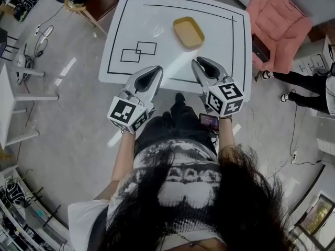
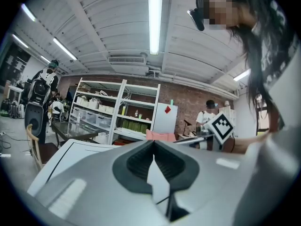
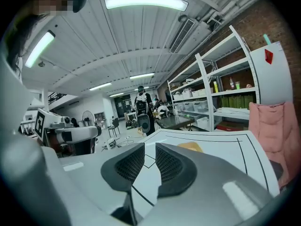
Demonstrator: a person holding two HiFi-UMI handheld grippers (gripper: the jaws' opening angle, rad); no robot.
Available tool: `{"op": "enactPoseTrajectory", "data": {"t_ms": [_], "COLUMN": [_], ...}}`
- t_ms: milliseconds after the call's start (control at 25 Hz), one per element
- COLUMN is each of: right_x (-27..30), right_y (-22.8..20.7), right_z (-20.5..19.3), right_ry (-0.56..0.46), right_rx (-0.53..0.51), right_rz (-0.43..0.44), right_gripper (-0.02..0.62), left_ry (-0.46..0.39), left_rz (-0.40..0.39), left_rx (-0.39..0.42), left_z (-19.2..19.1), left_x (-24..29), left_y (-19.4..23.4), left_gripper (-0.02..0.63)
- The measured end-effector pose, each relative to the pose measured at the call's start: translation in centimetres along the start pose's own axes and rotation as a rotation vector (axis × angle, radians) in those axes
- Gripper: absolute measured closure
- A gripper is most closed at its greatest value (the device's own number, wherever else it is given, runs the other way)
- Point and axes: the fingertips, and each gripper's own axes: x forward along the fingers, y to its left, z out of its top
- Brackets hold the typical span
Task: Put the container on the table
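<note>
Nearest, at the tabletop's [image 1: 157, 20] 6 o'clock edge, the left hand-held gripper [image 1: 155, 71] has its jaws together, empty. Just beside it at 3 o'clock, the right hand-held gripper [image 1: 201, 62] stands narrowly apart, holding nothing. Farther, at 12 o'clock, the yellow container [image 1: 188, 32] rests on the tabletop.

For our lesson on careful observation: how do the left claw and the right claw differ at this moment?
The left claw has its tips meeting; the right claw shows a clear gap. The right claw's own view shows the yellow container on the table; the left claw's does not. Both are empty, above the table's near edge.
</note>
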Motion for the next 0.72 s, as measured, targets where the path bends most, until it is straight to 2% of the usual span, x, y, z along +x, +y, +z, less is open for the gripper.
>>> {"op": "enactPoseTrajectory", "data": {"t_ms": [320, 440, 720], "right_x": [-3.6, -4.6, -6.4], "right_y": [4.4, 5.0, 5.4], "right_z": [-1.5, -1.7, -1.9], "right_ry": [-0.007, -0.006, -0.019], "right_rx": [-0.012, -0.018, -0.038], "right_rz": [-0.01, -0.014, -0.003], "right_gripper": [0.569, 0.591, 0.591], "left_ry": [0.008, 0.006, -0.014], "left_rz": [-0.028, -0.041, -0.052], "left_rx": [-0.029, -0.04, -0.03], "left_z": [-2.1, -2.4, -1.8], "left_x": [-3.7, -3.9, -3.9], "left_y": [-2.5, -3.5, -5.8], "left_gripper": [0.606, 0.606, 0.606]}}
